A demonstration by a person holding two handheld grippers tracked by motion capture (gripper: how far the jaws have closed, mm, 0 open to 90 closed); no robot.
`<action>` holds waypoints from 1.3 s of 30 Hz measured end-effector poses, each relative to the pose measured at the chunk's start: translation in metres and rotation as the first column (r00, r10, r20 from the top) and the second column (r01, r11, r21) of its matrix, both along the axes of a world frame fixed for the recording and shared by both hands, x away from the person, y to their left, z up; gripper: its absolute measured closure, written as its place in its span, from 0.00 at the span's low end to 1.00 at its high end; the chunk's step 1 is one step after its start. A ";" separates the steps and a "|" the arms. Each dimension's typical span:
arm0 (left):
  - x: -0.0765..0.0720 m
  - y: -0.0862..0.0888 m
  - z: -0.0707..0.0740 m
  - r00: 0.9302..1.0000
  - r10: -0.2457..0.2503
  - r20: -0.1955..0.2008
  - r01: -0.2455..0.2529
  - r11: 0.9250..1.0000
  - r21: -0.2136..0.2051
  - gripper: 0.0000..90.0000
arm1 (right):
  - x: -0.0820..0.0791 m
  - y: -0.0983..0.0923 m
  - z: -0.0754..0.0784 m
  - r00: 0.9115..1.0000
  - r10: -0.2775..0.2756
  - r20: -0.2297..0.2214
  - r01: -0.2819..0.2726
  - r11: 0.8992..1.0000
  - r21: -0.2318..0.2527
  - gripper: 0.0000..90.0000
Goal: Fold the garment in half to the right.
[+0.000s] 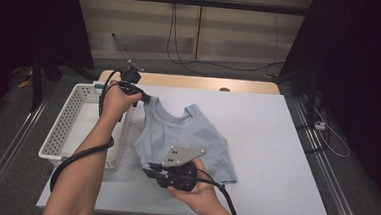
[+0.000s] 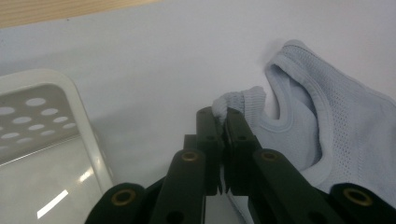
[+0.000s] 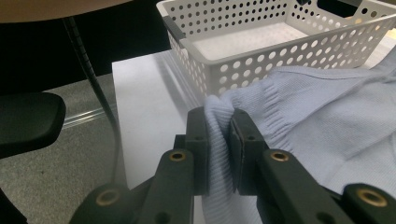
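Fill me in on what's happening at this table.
A person holds a light blue top with two handheld grippers over the white table. The left gripper pinches a shoulder strap; the right gripper is clamped on the ribbed hem. A white perforated basket sits beside the garment.

Looks like a lab recording bay: black curtains (image 1: 361,73) both frame edges, floor rails (image 1: 6,141) lower left, loose cables (image 1: 181,57) top centre, white-covered table (image 1: 276,143).
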State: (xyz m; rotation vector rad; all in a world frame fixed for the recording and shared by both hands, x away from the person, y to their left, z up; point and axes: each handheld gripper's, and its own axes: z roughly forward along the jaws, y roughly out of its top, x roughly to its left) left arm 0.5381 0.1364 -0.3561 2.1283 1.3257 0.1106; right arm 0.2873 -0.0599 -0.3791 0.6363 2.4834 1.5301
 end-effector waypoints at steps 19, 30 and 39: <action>-0.004 0.012 0.005 1.000 0.019 -0.012 -0.019 1.000 0.012 0.96 | 0.000 0.007 0.000 1.000 0.029 0.009 -0.029 1.000 0.003 0.89; -0.007 0.020 0.011 0.999 0.039 -0.009 -0.039 0.999 0.017 0.96 | 0.000 0.011 0.003 0.999 0.046 0.014 -0.046 0.999 0.014 0.89; -0.011 0.028 0.014 0.998 0.057 -0.008 -0.057 0.998 0.019 0.96 | 0.000 0.017 0.004 0.998 0.066 0.020 -0.066 0.998 0.018 0.89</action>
